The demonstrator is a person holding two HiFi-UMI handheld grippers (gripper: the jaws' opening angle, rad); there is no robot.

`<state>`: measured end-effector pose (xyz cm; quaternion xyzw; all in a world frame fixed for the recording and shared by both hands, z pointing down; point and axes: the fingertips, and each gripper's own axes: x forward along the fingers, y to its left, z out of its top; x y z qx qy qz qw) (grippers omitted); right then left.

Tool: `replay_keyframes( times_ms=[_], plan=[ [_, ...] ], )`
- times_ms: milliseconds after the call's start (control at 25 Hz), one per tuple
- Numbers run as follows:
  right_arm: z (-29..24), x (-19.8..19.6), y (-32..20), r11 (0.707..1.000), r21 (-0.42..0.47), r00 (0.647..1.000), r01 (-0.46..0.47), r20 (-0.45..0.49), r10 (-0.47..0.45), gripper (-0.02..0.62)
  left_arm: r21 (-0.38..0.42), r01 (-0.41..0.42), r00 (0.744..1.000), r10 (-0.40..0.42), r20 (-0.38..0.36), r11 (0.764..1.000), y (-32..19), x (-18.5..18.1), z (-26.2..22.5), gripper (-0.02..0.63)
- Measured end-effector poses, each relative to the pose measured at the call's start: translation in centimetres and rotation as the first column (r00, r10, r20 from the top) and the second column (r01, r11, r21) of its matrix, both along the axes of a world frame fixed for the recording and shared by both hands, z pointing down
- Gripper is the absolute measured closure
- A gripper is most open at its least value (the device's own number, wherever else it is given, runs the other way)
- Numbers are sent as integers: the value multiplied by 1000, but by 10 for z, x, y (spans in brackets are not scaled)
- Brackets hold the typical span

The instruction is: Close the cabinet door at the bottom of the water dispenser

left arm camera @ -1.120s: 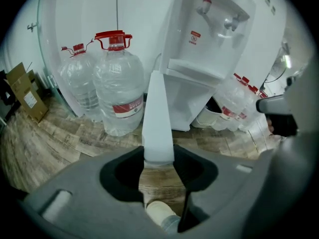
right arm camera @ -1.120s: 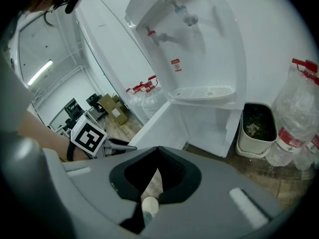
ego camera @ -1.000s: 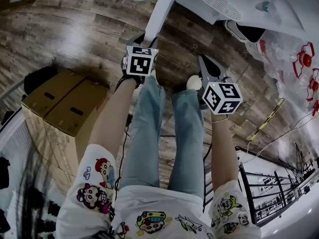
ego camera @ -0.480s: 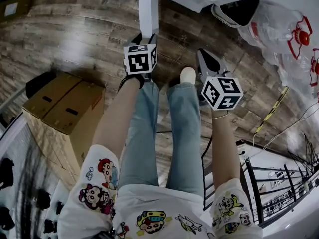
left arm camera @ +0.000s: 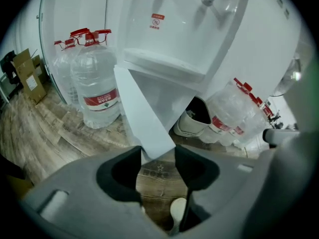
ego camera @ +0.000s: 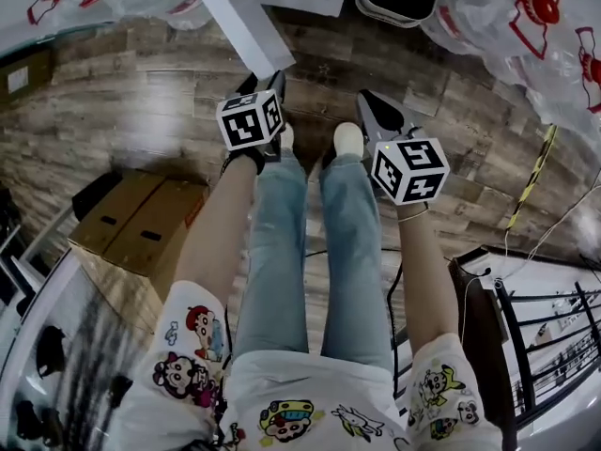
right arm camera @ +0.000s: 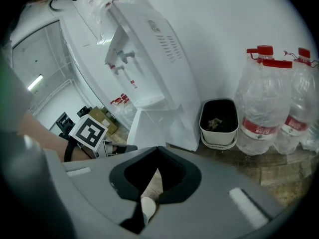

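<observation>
Spreading, the left tongs are nearer: the cabinet door lies at twelve o'clock, its lower corner between them, unpinched. The right tongs are pressed together, empty.

Head view: high, looking steeply down onto the floor and cabinet door.
Left gripper view: low, close to the door, facing the water dispenser.
Right gripper view: low, farther back, facing the dispenser obliquely.
Shared: door, dispenser.

wood plank floor, white wall, cardboard boxes
</observation>
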<state>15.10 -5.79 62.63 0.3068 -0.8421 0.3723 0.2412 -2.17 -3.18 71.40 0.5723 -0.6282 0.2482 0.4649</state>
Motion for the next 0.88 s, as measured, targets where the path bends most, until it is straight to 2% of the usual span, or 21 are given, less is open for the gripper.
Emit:
replay_keyframes(
  times_ms=[440, 640, 880],
  plan=[
    [7, 45, -28, 994, -35, 995, -99, 11, 99, 588, -57, -150, 989, 150, -8, 987, -52, 50, 8, 410],
    [6, 53, -45, 987, -39, 987, -158, 24, 159, 588, -51, -218, 976, 217, -20, 975, -83, 69, 7, 410],
    [9, 63, -58, 980, -53, 981, -190, 21, 192, 588, -44, -256, 966, 255, -25, 966, -116, 84, 7, 412]
  ],
)
